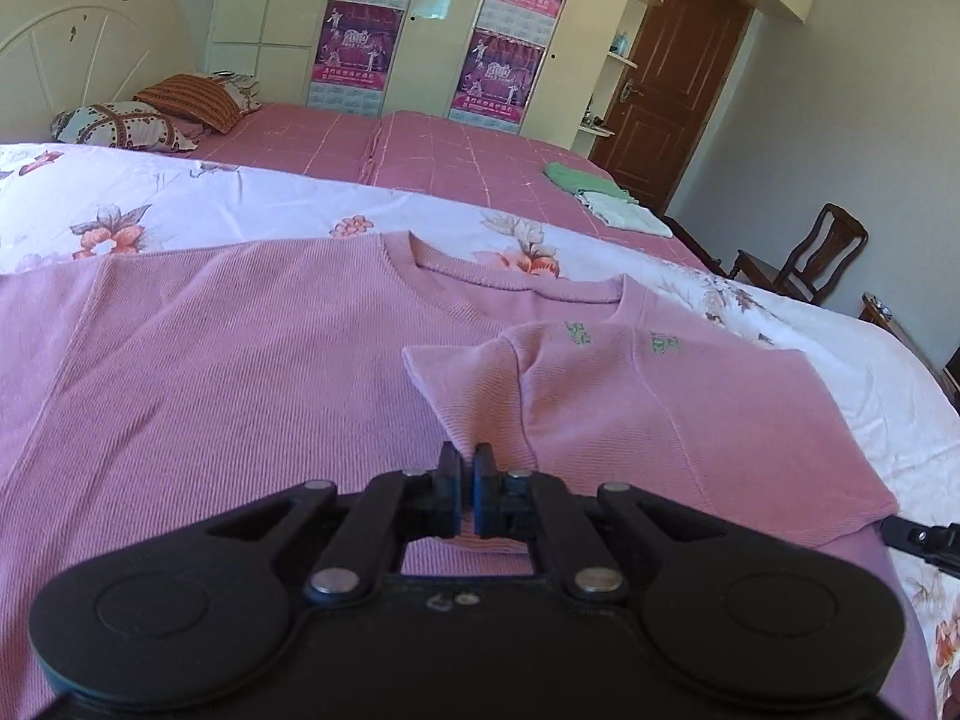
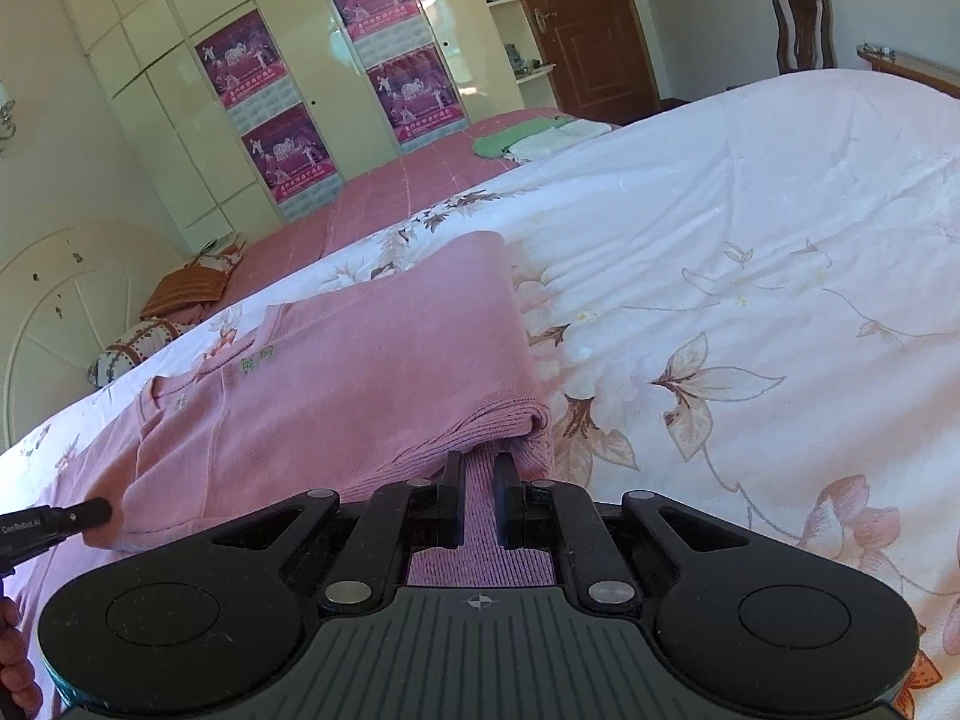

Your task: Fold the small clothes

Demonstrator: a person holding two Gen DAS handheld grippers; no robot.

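Note:
A pink ribbed short-sleeve top (image 1: 210, 372) lies flat on the floral quilt (image 1: 180, 204), neck away from me. Its right side with the sleeve (image 1: 660, 420) is folded over onto the body. My left gripper (image 1: 467, 459) is shut on the folded sleeve's edge at the middle of the top. In the right wrist view my right gripper (image 2: 480, 468) has its jaws a little apart, with pink fabric (image 2: 360, 372) running between them at the fold's near corner. The left gripper's tip also shows in the right wrist view (image 2: 90, 513).
The quilt (image 2: 750, 240) covers the near bed. Behind it is a pink checked sheet (image 1: 480, 156) with folded green and white clothes (image 1: 600, 192), pillows (image 1: 150, 114), a wardrobe with posters, a brown door and a wooden chair (image 1: 804, 258).

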